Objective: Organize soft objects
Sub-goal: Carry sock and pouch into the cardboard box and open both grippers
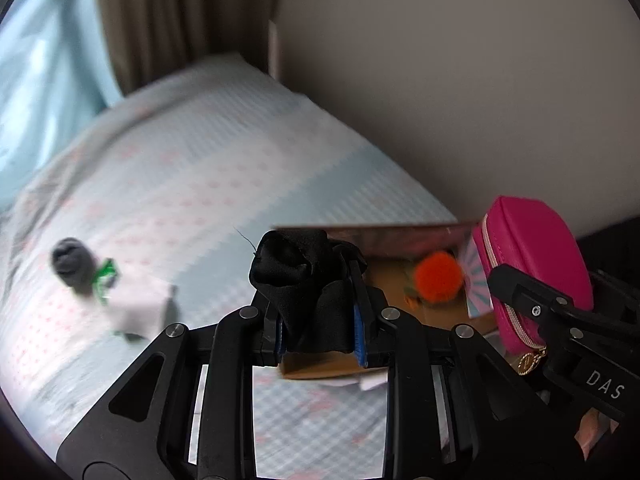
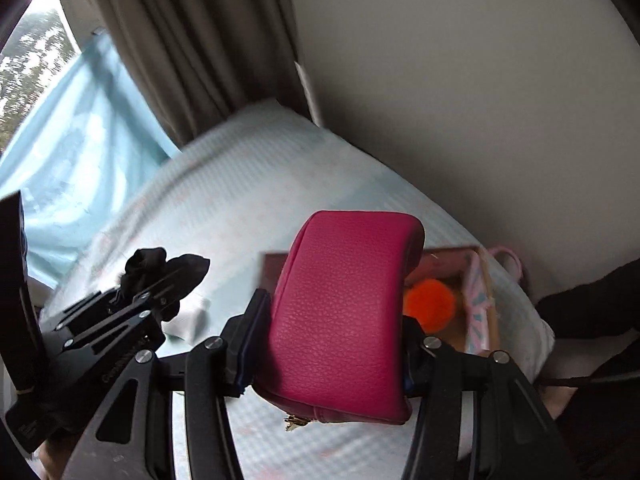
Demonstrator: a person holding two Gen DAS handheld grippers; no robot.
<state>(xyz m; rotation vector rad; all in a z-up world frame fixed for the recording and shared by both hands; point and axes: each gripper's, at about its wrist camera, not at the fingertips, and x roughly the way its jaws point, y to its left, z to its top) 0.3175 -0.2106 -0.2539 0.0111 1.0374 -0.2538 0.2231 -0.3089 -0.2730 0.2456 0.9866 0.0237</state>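
My left gripper (image 1: pixel 320 320) is shut on a black cloth scrunchie (image 1: pixel 298 272) and holds it above the bed. It also shows in the right wrist view (image 2: pixel 160 276). My right gripper (image 2: pixel 332 344) is shut on a pink zip pouch (image 2: pixel 344 320), also seen at the right of the left wrist view (image 1: pixel 536 268). Behind both stands an open cardboard box (image 1: pixel 400 236) holding an orange pompom (image 1: pixel 438 282) and a pale patterned item (image 2: pixel 478 308). A grey rolled sock (image 1: pixel 72 262) with a green tag and a white soft item (image 1: pixel 138 310) lie on the bed at the left.
The bed (image 1: pixel 200 168) has a light blue checked cover with pink dots. A wall (image 1: pixel 460 80) runs along its right side, and brown curtains (image 2: pixel 192 40) hang behind it. A pink item (image 2: pixel 508 258) lies beyond the box.
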